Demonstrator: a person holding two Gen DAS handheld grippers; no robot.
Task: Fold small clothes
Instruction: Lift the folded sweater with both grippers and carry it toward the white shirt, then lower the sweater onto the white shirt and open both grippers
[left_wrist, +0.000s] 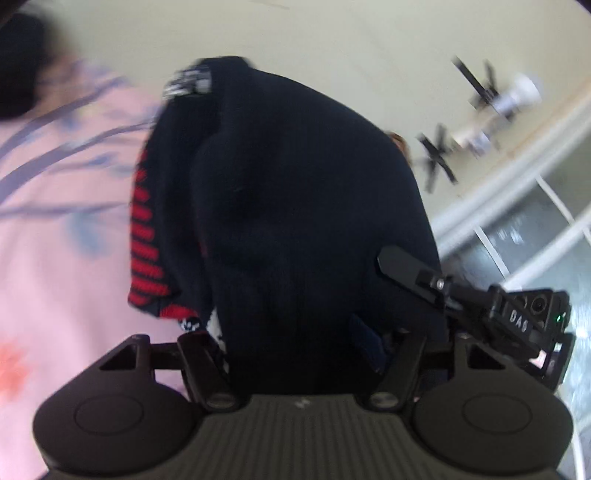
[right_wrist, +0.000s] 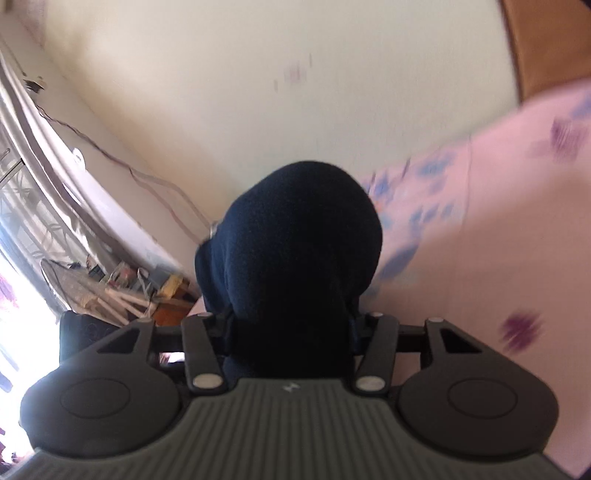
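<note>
Navy knit garment with red stripes (left_wrist: 295, 206) bulges between the left gripper (left_wrist: 299, 343) jaws, clamped; the right gripper (right_wrist: 291, 332) likewise clamps it, above pink floral bedsheet (left_wrist: 55, 258).

I see a pink flowered bedsheet (left_wrist: 55, 221) on one side, a cream wall (right_wrist: 229, 92) behind, a thin cable (right_wrist: 110, 158) running along it, and a window (right_wrist: 22, 206) glaring bright.
</note>
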